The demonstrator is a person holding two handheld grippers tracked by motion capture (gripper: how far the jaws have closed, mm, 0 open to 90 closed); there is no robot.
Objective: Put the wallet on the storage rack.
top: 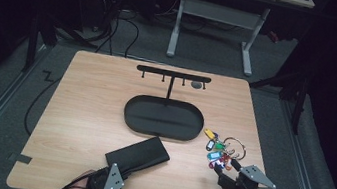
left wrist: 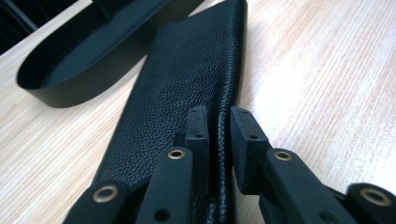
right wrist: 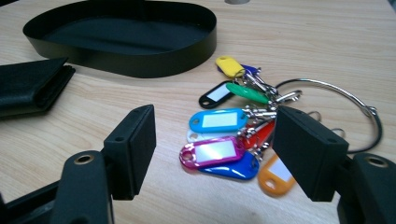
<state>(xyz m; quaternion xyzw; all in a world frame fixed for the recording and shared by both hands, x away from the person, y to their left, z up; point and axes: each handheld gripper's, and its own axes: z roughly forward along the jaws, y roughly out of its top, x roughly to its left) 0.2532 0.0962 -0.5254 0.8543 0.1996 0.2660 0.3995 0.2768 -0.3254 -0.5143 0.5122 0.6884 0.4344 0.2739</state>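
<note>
On the table's near edge your left gripper [left wrist: 217, 133] pinches the folded edge of one black wallet [top: 137, 155], jaws nearly closed on it, likely for a lift toward the one oval tray [top: 163, 118] just beyond. Your right gripper [right wrist: 215, 156] hangs wide open, empty, over one bunch of key tags [right wrist: 227, 135] beside the tray — roughly nine tags on one wire ring [right wrist: 355, 100], seemingly lined up for a grab.

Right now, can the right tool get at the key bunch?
Probably yes: the right tool is open, its jaws either side of the key bunch's near tags, with bare table around and nothing between.
</note>
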